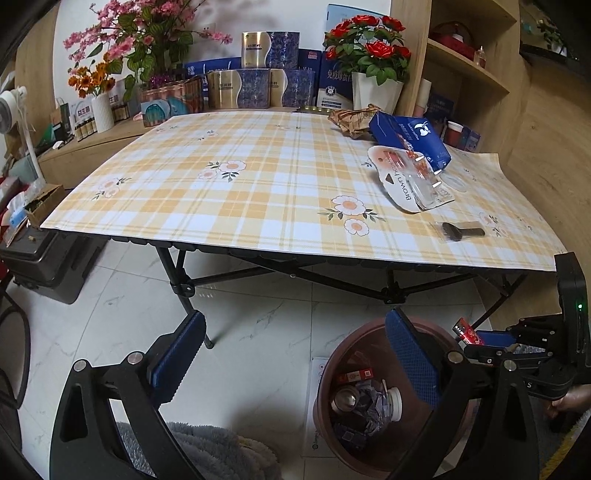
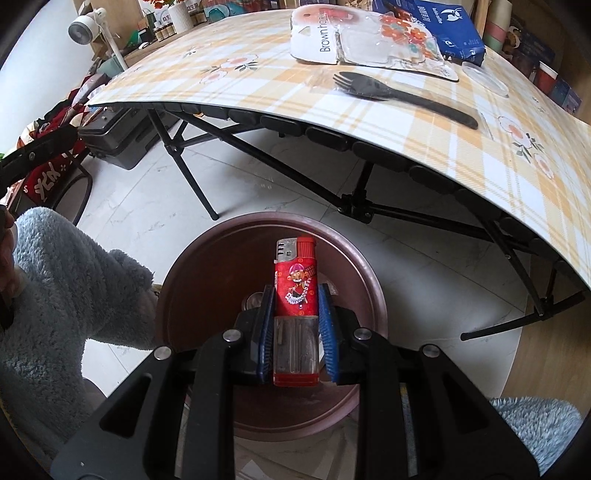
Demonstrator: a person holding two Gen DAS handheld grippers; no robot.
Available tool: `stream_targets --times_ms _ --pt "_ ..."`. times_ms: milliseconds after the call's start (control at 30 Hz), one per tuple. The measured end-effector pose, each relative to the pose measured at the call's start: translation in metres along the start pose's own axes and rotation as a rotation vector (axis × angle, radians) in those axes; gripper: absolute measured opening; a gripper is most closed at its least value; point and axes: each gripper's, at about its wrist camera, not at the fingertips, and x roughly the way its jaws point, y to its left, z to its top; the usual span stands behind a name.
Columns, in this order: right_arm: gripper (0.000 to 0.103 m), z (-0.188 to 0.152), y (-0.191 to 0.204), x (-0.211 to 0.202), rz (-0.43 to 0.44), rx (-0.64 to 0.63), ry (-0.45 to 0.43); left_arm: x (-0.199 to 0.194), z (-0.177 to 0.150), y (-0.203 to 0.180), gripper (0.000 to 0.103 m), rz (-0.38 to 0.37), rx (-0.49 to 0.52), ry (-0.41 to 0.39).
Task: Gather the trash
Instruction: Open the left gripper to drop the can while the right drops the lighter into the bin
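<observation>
A brown round bin (image 1: 373, 336) (image 2: 207, 258) stands on the floor below the table's near edge, with several scraps inside. My right gripper (image 2: 295, 295) is shut on a red lighter (image 2: 296, 284) (image 1: 466, 329) and holds it upright over the bin's mouth. My left gripper (image 1: 295, 347) stands wide open with nothing between its fingers, low beside the bin. On the checked tablecloth (image 1: 236, 192) lie a black plastic fork (image 2: 402, 96) (image 1: 463, 232), a clear blister pack (image 1: 410, 181) (image 2: 369, 44), a blue carton (image 1: 410, 138) (image 2: 448, 27) and crumpled brown paper (image 1: 351, 118).
Boxes and flower vases (image 1: 376, 92) line the wooden ledge behind the table. Black folding legs (image 2: 177, 158) cross under the tabletop near the bin. A dark case (image 1: 48, 258) sits on the floor at left. A fluffy grey sleeve (image 2: 62, 295) is left of the bin.
</observation>
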Motion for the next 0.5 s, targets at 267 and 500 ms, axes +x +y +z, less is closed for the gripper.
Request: stream_targets --times_ms 267,500 --pt "0.027 0.0018 0.0017 0.0048 -0.015 -0.009 0.017 0.0032 0.0 -0.0003 0.095 0.001 0.001 0.014" --pt "0.062 0.0022 0.0008 0.0 -0.026 -0.01 -0.008 0.0057 -0.0013 -0.0001 0.095 0.003 0.001 0.024"
